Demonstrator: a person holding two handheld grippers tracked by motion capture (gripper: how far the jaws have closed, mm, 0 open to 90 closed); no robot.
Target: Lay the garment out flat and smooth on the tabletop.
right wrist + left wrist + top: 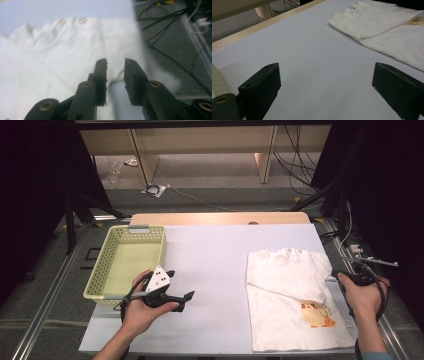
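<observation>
High view – shirt: a white child's T-shirt (pixel 290 295) with a yellow chick print (pixel 315 315) is seen lying flat on the right half of the white table cover (pixel 210 265), one sleeve folded in over the chest.
High view – right gripper: the right gripper (pixel 336 276) is held at the shirt's right edge, near the sleeve; the jaws are hidden by the hand (pixel 362 295), so their state cannot be told here.
High view – left gripper: the left gripper (pixel 187 296) is held over bare cover, just beside the pale green basket (pixel 112 292) and well apart from the shirt.
Left gripper view – jaws: the jaws are spread wide with nothing between them; the shirt (pixel 384 27) is seen far off.
Left gripper view – risk: the cloth is left unpinned on this side, so a pull from the right is judged likely to drag the whole shirt and undo the fold.
Right gripper view – jaws: the fingertips (pixel 101 72) are parted by a narrow gap, over the shirt's edge (pixel 75 52); no cloth is seen pinched between them.
Right gripper view – risk: the picture is blurred by motion, and the gap is slim; the edge could be missed, or both layers caught at once.
Right gripper view – further risk: the table edge and cables (pixel 172 37) lie near, so a slipped hem could be pushed off the table.
</observation>
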